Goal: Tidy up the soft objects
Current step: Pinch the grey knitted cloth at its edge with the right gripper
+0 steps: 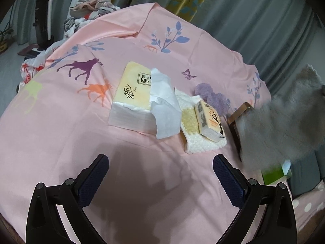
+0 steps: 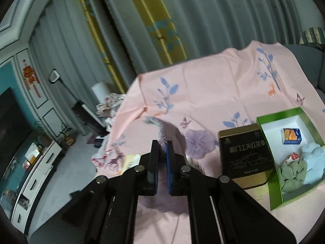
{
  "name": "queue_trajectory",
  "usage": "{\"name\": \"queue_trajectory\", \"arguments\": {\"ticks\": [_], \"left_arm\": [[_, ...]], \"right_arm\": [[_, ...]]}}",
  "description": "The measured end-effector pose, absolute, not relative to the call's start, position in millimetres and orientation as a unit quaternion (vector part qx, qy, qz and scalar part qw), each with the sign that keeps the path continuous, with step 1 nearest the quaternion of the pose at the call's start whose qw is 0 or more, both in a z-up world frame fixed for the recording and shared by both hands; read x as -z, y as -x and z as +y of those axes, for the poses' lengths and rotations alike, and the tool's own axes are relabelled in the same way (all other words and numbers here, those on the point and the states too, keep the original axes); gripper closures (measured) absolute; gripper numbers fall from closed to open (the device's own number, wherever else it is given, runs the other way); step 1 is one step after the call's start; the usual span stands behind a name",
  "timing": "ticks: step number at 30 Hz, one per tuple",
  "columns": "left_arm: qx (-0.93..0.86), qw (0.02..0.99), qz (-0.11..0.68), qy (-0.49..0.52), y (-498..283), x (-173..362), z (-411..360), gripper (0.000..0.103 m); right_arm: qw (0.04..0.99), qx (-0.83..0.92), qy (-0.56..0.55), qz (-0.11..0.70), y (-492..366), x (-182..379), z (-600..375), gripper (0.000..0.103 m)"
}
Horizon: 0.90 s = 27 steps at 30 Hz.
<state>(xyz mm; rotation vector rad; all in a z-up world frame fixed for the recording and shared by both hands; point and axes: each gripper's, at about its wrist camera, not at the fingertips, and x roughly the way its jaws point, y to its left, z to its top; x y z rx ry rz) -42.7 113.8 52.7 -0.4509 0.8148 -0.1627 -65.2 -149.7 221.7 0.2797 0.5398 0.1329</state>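
My right gripper point(image 2: 162, 143) is shut on a grey fluffy cloth point(image 2: 170, 132), which hangs from its fingers above the pink sheet. In the left wrist view that same grey cloth point(image 1: 284, 126) is a blur in the air at the right, over a dark tin box point(image 1: 233, 122) and a green box point(image 1: 274, 174). My left gripper point(image 1: 160, 158) stands open and empty above the sheet. Ahead of it lie a large tissue pack point(image 1: 132, 93) with a loose sheet, a white and yellow towel point(image 1: 195, 138), and a small tissue pack point(image 1: 211, 122) on top of the towel.
The open green box point(image 2: 278, 115) holds a small blue and orange pack point(image 2: 291, 136), a white fluffy thing point(image 2: 313, 158) and a green cloth point(image 2: 292, 174). The dark tin box point(image 2: 245, 154) sits at its left. Clothes are piled point(image 1: 91, 8) at the bed's far left; curtains hang behind.
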Motion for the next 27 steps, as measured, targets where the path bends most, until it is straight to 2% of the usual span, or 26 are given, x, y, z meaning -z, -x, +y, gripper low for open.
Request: {"name": "queue_trajectory", "arguments": {"ticks": [3, 7, 16, 19, 21, 22, 23, 25, 27], "left_arm": [[0.084, 0.888, 0.394, 0.220, 44, -54, 115, 0.001], [0.085, 0.889, 0.392, 0.220, 46, -56, 118, 0.001], [0.099, 0.880, 0.408, 0.222, 47, -53, 117, 0.001], [0.110, 0.875, 0.421, 0.212, 46, -51, 111, 0.001], [0.123, 0.870, 0.432, 0.202, 46, -50, 104, 0.001], [0.134, 0.867, 0.437, 0.199, 47, -50, 101, 0.001], [0.145, 0.864, 0.441, 0.197, 48, -50, 99, 0.001], [0.173, 0.855, 0.447, 0.198, 50, -51, 91, 0.001], [0.190, 0.849, 0.453, 0.196, 51, -49, 84, 0.001]], "right_arm": [[0.948, -0.089, -0.130, 0.277, 75, -221, -138, 0.097], [0.932, -0.110, -0.130, 0.320, 68, -192, -127, 0.097], [0.851, -0.086, -0.155, 0.494, 39, -55, -116, 0.094], [0.827, -0.063, -0.148, 0.538, 34, -25, -116, 0.092], [0.825, -0.057, -0.165, 0.538, 36, -23, -122, 0.085], [0.825, -0.057, -0.173, 0.535, 39, -26, -126, 0.071], [0.827, -0.058, -0.180, 0.530, 41, -30, -130, 0.050], [0.843, -0.057, -0.191, 0.500, 50, -46, -140, 0.035], [0.857, -0.048, -0.189, 0.478, 58, -56, -148, 0.030]]}}
